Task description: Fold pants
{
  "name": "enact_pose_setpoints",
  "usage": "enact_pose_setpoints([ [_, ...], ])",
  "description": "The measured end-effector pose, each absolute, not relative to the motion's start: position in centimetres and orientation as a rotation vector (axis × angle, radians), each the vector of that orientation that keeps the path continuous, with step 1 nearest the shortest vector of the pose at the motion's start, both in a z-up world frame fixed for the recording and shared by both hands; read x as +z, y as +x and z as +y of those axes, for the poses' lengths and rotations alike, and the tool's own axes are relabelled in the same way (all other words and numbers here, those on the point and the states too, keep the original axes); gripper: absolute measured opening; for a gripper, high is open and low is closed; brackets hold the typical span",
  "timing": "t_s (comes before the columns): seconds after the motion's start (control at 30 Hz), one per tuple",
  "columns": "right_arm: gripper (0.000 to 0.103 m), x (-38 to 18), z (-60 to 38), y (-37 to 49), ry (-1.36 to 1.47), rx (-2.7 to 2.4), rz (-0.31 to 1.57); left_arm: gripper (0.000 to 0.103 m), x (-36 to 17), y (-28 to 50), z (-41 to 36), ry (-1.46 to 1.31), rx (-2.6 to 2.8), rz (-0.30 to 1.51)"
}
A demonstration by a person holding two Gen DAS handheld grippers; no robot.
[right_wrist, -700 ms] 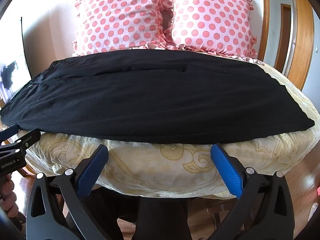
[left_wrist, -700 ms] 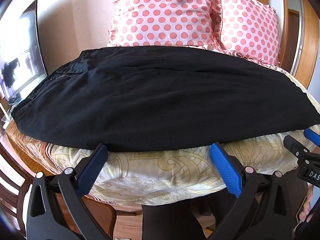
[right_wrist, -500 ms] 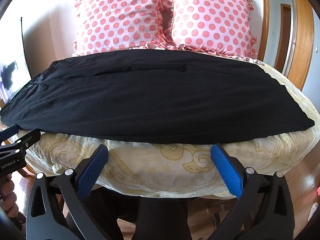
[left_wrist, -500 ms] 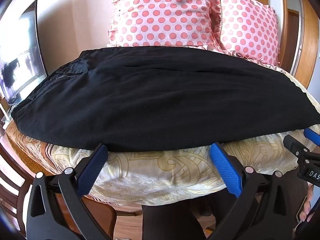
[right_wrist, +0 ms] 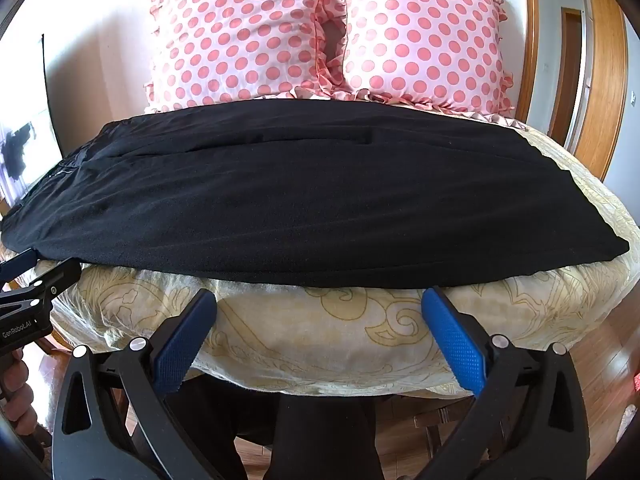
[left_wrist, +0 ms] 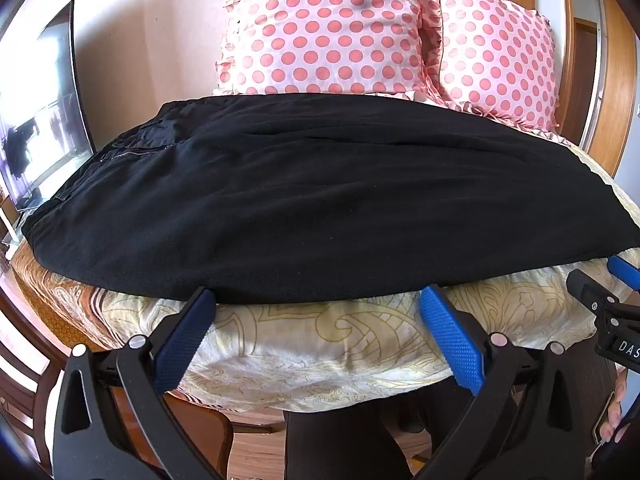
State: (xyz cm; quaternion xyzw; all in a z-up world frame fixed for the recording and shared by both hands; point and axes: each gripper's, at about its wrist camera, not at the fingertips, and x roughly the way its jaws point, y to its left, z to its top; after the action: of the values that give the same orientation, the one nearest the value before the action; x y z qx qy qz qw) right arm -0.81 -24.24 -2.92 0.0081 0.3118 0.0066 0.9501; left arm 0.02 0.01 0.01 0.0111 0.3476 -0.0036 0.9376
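Note:
Black pants (left_wrist: pixel 312 200) lie flat across the bed, waistband and zip at the left, leg ends at the right (right_wrist: pixel 580 248). My left gripper (left_wrist: pixel 316 300) hovers open just short of the pants' near edge, nothing between its blue pads (left_wrist: pixel 450 336). My right gripper (right_wrist: pixel 320 304) is likewise open before the near edge, further right along the legs. Each gripper shows at the margin of the other's view: the right one (left_wrist: pixel 612 280) and the left one (right_wrist: pixel 36 276).
The bed has a cream patterned cover (left_wrist: pixel 320 344) and two pink polka-dot pillows (right_wrist: pixel 328 36) at the back. A screen (left_wrist: pixel 40 120) stands at the left wall. Wooden door frames (right_wrist: pixel 600 80) lie to the right. The person's dark-clad legs (right_wrist: pixel 320 440) are below.

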Motion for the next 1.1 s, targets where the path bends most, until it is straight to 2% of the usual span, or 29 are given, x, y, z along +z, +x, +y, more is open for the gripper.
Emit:
enact_pose_setpoints([
  [1.1,0.102,-2.90,-24.25,-0.84,0.017,0.013,0.633,0.101,0.02,-0.03,0.00,0.023,-0.008,0.705],
])
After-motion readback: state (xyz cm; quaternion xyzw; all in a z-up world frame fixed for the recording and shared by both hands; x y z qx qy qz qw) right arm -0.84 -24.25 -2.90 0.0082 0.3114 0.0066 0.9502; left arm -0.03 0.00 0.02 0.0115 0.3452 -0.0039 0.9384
